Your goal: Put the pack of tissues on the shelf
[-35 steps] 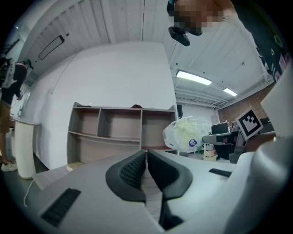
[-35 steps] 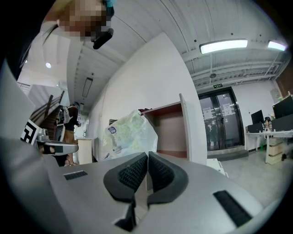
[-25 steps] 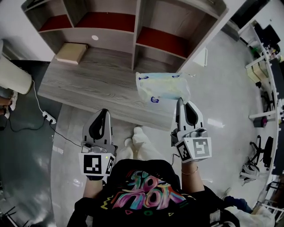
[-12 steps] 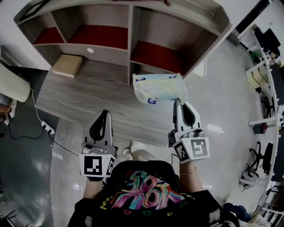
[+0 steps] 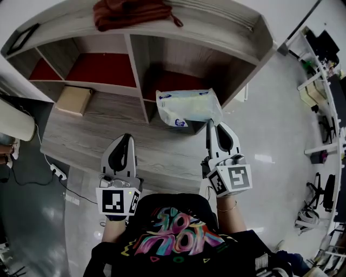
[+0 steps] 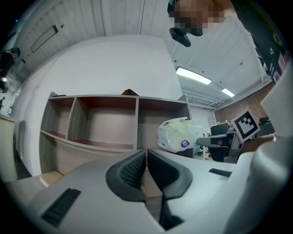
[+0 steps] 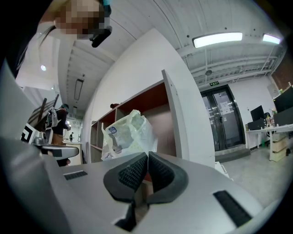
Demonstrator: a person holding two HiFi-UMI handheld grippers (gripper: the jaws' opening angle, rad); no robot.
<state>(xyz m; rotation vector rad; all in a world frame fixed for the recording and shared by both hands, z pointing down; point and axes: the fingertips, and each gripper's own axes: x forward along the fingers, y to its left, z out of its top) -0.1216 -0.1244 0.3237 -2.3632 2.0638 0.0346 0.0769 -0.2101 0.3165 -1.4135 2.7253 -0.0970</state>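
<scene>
The pack of tissues (image 5: 186, 106), pale yellow-green in a clear wrapper with blue labels, hangs in the air in front of the right-hand compartment of the wooden shelf (image 5: 138, 89). My right gripper (image 5: 208, 123) is shut on the pack's near edge; in the right gripper view the pack (image 7: 126, 135) rises just above the closed jaws of the right gripper (image 7: 147, 155). My left gripper (image 5: 128, 138) is shut with nothing in it, held low over the desk. In the left gripper view the pack (image 6: 181, 134) shows to the right of the left gripper (image 6: 146, 151).
The shelf has red-lined compartments and stands on a grey wooden desk (image 5: 92, 138). A dark red cloth (image 5: 132, 13) lies on the shelf's top. A tan box (image 5: 73, 100) sits on the desk at the left. A power strip (image 5: 58, 172) and cable lie on the floor.
My right gripper has lifted the pack and carried it forward, from over the desk to the mouth of the right-hand compartment. The left gripper has hardly moved.
</scene>
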